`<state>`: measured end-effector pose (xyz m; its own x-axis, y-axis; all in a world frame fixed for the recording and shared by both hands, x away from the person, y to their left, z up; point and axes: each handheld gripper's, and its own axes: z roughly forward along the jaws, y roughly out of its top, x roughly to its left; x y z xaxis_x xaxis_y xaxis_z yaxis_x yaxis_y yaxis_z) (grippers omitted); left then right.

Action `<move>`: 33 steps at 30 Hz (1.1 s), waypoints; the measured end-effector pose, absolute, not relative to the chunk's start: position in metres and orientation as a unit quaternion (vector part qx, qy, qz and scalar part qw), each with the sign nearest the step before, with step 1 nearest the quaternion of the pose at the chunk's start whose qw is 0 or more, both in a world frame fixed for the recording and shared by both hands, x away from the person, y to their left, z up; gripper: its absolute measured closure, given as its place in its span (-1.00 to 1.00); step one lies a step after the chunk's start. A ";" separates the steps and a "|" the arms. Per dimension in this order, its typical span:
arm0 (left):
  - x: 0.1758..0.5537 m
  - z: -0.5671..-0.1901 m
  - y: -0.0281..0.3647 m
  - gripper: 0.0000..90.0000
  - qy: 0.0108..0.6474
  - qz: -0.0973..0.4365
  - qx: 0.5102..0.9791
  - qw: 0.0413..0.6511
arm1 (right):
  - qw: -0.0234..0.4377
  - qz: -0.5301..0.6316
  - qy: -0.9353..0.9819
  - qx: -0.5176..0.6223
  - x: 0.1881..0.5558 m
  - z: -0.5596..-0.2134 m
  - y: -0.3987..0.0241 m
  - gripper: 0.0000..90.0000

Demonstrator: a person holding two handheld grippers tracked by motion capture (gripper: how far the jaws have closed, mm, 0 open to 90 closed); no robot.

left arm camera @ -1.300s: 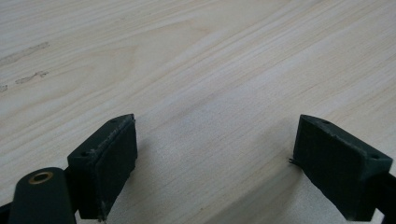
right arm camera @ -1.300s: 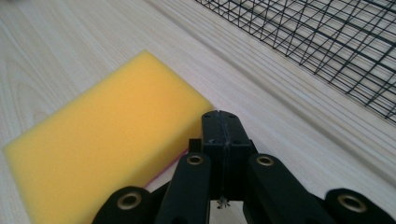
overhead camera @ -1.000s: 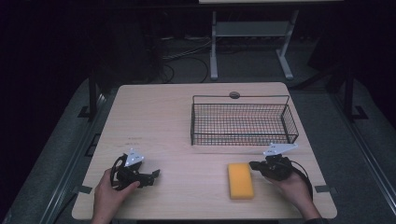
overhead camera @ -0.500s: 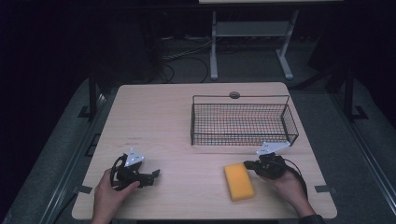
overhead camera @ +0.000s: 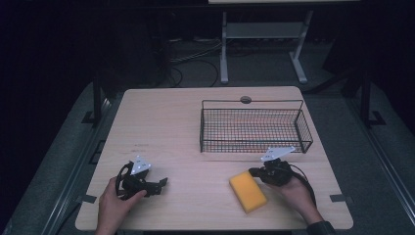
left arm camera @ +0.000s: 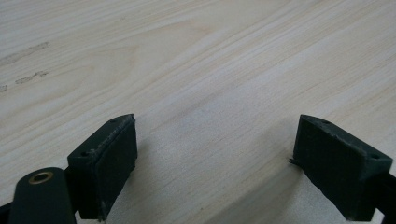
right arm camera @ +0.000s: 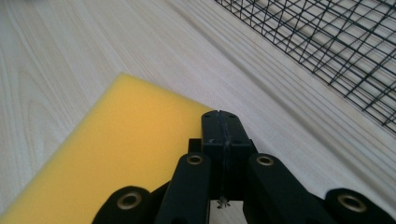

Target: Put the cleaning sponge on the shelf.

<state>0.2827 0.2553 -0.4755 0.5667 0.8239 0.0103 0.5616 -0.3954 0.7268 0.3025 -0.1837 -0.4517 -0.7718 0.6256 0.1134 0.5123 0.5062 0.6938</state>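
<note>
A: Two grippers on the table (overhead camera: 161,117). What changed since a second ago?

B: Right gripper (overhead camera: 255,172) moved left, to the sponge's (overhead camera: 248,191) right edge; its jaws are pressed together, tip over the foam corner in the right gripper view, contact uncertain. Sponge sits slightly further left, more angled. Left gripper (overhead camera: 163,182) unchanged, jaws spread wide over bare wood.

A: Materials?

B: Sponge: yellow foam, flat rectangular block, fine matte surface, near the front edge. Basket (overhead camera: 254,128): black wire mesh, rectangular, open top, just behind it. Table: pale wood-grain laminate. Jaw pads: black, rubbery, worn edges.
</note>
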 end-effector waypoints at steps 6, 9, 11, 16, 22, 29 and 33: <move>0.283 -0.475 0.255 -0.72 0.426 0.188 0.814 0.348 | 0.074 0.373 0.866 0.326 0.305 -0.451 -0.178 0.98; 0.283 -0.475 0.255 -0.71 0.426 0.188 0.814 0.348 | 0.075 0.372 0.868 0.320 0.306 -0.451 -0.175 0.98; 0.283 -0.475 0.255 -0.71 0.426 0.188 0.814 0.348 | 0.072 0.372 0.869 0.319 0.306 -0.450 -0.173 0.99; 0.283 -0.475 0.255 -0.71 0.426 0.188 0.814 0.348 | 0.068 0.372 0.872 0.310 0.307 -0.450 -0.166 0.98; 0.283 -0.475 0.255 -0.71 0.426 0.188 0.814 0.348 | 0.064 0.371 0.874 0.306 0.307 -0.451 -0.160 0.99; 0.283 -0.475 0.255 -0.71 0.426 0.188 0.814 0.347 | 0.062 0.371 0.877 0.298 0.309 -0.450 -0.154 0.98; 0.283 -0.475 0.255 -0.72 0.426 0.188 0.814 0.347 | 0.059 0.370 0.880 0.290 0.310 -0.449 -0.146 0.98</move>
<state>0.2826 0.2553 -0.4752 0.5667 0.8238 0.0103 0.5635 -0.3967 0.7246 0.3105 -0.1461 -0.4492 -0.8244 0.5552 0.1106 0.4672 0.5569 0.6867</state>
